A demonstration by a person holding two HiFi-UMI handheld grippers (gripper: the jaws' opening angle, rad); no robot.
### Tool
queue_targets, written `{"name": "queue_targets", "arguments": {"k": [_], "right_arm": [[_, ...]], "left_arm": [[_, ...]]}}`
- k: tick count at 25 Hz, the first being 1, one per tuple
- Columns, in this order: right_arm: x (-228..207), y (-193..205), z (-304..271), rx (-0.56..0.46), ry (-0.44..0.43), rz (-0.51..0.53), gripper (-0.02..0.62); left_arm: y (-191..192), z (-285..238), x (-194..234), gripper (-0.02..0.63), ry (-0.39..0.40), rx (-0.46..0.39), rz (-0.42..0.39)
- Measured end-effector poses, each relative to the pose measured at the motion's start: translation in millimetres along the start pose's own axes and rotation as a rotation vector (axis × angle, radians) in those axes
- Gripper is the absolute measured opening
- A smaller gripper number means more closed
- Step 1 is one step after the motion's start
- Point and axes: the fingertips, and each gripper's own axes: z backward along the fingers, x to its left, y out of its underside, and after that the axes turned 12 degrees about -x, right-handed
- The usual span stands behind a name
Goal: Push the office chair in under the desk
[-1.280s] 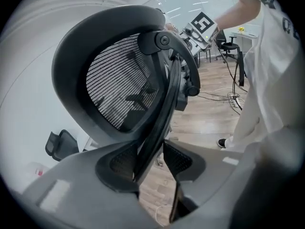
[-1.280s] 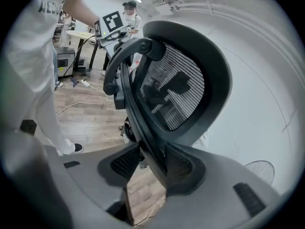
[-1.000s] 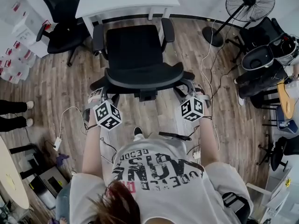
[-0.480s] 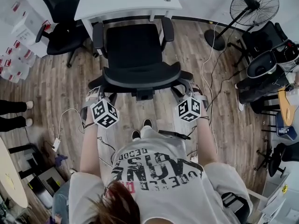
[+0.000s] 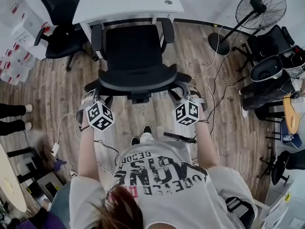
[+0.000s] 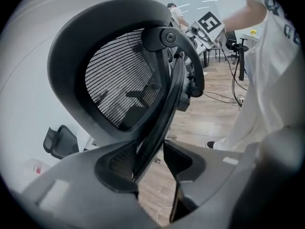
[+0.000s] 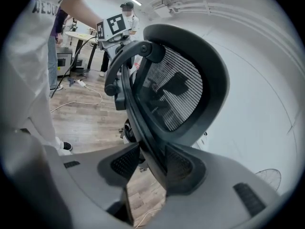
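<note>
**Grippers straddle the backrest: push level and even, straight at the desk**

Head view: the left gripper [image 5: 93, 96] and right gripper [image 5: 189, 92] sit at the two lower corners of the backrest [image 5: 136, 78], at mid frame. The chair [image 5: 133, 46] stands at upper centre. Its seat front is about at the near edge of the desk [image 5: 124, 1], and most of the seat is out in the open. I judge that a good part of the push is left. Both sides should advance at the same rate so the chair does not swivel, on a line centred between the desk legs. Whether the armrests [image 5: 96, 35] will clear the desktop I cannot tell, so the last stretch wants a gentle hand. A cable [image 5: 208, 75] lies on the floor at the right. The wheels are hidden, so a snag there would show only as a sudden drag.

Left gripper view: the jaws stand wide apart with the backrest's frame [image 6: 159, 118] running up between them. The frame lies against the left-hand pad and floor shows through the gap on the other side. That is a straddle, not a clamp. Pressure is best sent along the jaws, not downward, which would tip the back.

Right gripper view: this mirrors the left. The jaws are apart, the frame is close against the right-hand pad, and bare floor shows at the left.
</note>
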Motion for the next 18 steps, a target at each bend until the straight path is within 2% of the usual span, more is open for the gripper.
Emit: {"name": "queue_targets", "arguments": {"k": [18], "right_arm": [[-31,10,-24,-0.040,0.001,0.017,0.170]], "left_arm": [[-6,-25,28,0.181,-0.017,0.024,-0.001]]}}
